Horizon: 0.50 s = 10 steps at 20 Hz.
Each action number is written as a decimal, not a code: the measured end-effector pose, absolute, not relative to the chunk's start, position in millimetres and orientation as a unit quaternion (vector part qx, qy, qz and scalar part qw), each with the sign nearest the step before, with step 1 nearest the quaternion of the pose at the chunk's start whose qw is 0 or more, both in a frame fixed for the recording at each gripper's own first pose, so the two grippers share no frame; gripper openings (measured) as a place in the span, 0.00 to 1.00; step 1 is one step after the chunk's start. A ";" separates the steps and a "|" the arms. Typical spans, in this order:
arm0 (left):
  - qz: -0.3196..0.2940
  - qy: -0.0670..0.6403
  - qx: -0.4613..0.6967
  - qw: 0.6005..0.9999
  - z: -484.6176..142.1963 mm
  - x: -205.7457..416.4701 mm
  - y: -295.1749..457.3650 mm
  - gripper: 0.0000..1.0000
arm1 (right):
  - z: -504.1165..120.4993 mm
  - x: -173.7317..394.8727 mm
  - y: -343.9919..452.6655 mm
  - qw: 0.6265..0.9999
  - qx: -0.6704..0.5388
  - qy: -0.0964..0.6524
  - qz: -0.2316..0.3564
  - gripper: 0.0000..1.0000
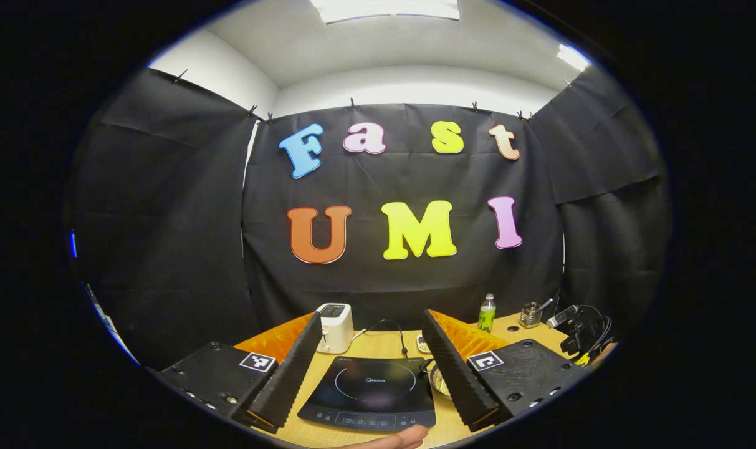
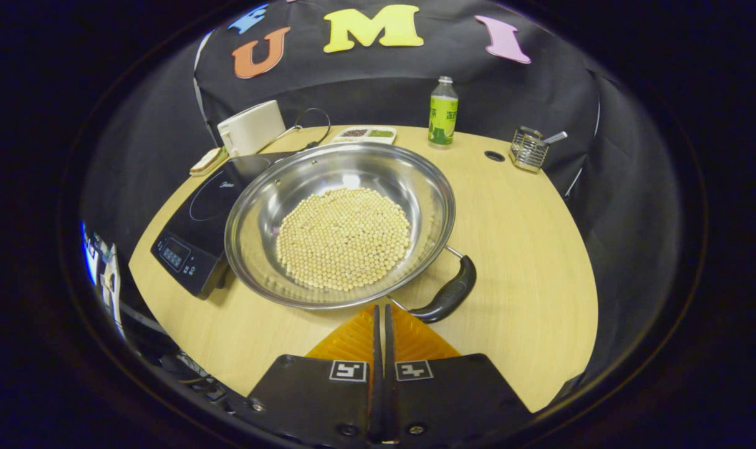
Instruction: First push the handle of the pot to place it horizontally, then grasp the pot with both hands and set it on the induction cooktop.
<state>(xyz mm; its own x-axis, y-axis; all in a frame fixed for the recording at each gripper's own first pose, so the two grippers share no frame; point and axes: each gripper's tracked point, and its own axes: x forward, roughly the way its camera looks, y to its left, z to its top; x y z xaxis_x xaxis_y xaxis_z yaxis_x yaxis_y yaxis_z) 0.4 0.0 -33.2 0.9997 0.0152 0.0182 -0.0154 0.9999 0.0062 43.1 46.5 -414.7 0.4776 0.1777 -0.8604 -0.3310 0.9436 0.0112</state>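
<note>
The pot [image 2: 340, 224], full of pale beans [image 2: 343, 238], is sitting on the table [image 2: 527, 249] with its left edge overlapping the induction cooktop [image 2: 194, 240], its handle [image 2: 449, 293] pointing toward the near right. The right gripper [image 2: 381, 318] is hovering with its fingers pressed together, holding nothing, tips just short of the pot's near rim. The left gripper [image 1: 371, 365] is standing wide apart above the cooktop, with a toaster [image 1: 335, 327] and a green bottle [image 1: 487, 313] sitting behind.

pot [image 1: 439, 378] mostly hidden behind gripper finger, cooktop [image 2: 194, 240] partly behind pot
</note>
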 end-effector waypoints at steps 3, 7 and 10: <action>0.007 -0.010 -0.004 1.000 -33.8 11.6 -1.3 0.96 | -423.8 59.7 39.2 0.851 -0.067 0.500 0.148 0.01; 0.001 -0.004 -0.009 1.000 -35.6 32.5 -10.1 0.96 | -427.5 82.0 24.3 0.854 -0.059 0.498 0.140 0.04; -0.006 0.002 -0.012 1.000 -36.8 48.3 -20.1 0.96 | -430.8 97.5 10.9 0.854 -0.049 0.501 0.130 0.04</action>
<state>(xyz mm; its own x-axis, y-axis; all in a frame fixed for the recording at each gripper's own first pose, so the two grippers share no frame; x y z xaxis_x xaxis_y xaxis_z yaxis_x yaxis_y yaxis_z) 48.3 -20.1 -36.8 0.9999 -0.0116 -0.0033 0.0116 0.9997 -0.0234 97.5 10.9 -430.8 0.4642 0.1731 -0.8686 -0.2711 0.9614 0.0467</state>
